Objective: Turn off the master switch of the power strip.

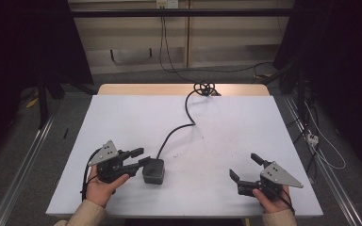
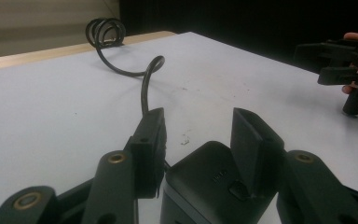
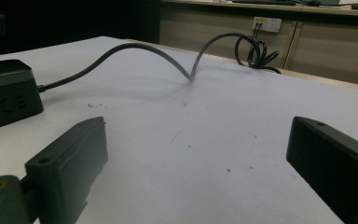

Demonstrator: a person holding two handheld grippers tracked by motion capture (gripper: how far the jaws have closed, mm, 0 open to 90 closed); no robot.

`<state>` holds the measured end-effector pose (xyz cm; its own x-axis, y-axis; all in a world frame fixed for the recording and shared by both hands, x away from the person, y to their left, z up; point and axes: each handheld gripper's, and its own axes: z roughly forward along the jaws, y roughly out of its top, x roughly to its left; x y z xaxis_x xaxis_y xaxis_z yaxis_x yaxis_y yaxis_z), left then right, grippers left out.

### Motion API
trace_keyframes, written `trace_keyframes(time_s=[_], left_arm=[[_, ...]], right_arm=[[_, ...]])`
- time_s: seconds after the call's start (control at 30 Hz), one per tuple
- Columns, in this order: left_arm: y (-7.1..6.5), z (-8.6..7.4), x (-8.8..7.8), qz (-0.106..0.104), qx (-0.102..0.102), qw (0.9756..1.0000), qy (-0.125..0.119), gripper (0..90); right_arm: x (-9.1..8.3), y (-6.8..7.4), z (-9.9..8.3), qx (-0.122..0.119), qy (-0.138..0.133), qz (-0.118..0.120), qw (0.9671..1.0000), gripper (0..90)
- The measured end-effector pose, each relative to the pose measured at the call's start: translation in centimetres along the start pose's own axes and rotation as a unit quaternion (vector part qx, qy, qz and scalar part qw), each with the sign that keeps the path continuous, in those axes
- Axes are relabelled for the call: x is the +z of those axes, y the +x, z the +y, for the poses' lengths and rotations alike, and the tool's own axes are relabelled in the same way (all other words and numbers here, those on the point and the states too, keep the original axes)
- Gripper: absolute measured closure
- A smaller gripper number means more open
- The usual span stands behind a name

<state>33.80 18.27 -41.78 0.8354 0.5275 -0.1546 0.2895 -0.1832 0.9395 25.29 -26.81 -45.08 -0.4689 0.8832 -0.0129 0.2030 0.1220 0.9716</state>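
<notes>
Fingers of left gripper [image 1: 140, 157] straddling black socket cube [image 1: 153, 170], contact unclear, right gripper [image 1: 246, 168] fingers spread right of cube, white worktop [image 1: 122, 122], grey floor [image 1: 28, 155] around it.

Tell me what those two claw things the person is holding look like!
Each gripper, left and right, is black with two chunky flat jaws, brass-coloured pins at the joints, and a grey three-cornered plate on top. A black cable trails from each. The person's sleeves are beige.
</notes>
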Motion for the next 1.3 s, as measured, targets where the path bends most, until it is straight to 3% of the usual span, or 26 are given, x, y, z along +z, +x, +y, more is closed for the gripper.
trace_keyframes(time_s=[0.23, 0.63, 1.3], left_arm=[[-0.04, 0.03, -0.03, -0.007, -0.012, 0.9999, 0.008, 57.1], [-0.18, 0.28, -0.04, -0.034, -0.026, 0.999, 0.009, 68.8], [-0.19, 0.34, 0.01, -0.053, -0.045, 0.9972, 0.028, 79.5]], right_arm=[[0.01, -0.02, 0.0, 0.001, 0.001, -0.001, 1.0, 5.0], [0.02, 0.06, 0.02, 0.0, 0.002, 0.002, 1.0, 5.0], [0.07, 0.16, 0.06, -0.004, 0.002, 0.004, 1.0, 5.0]])
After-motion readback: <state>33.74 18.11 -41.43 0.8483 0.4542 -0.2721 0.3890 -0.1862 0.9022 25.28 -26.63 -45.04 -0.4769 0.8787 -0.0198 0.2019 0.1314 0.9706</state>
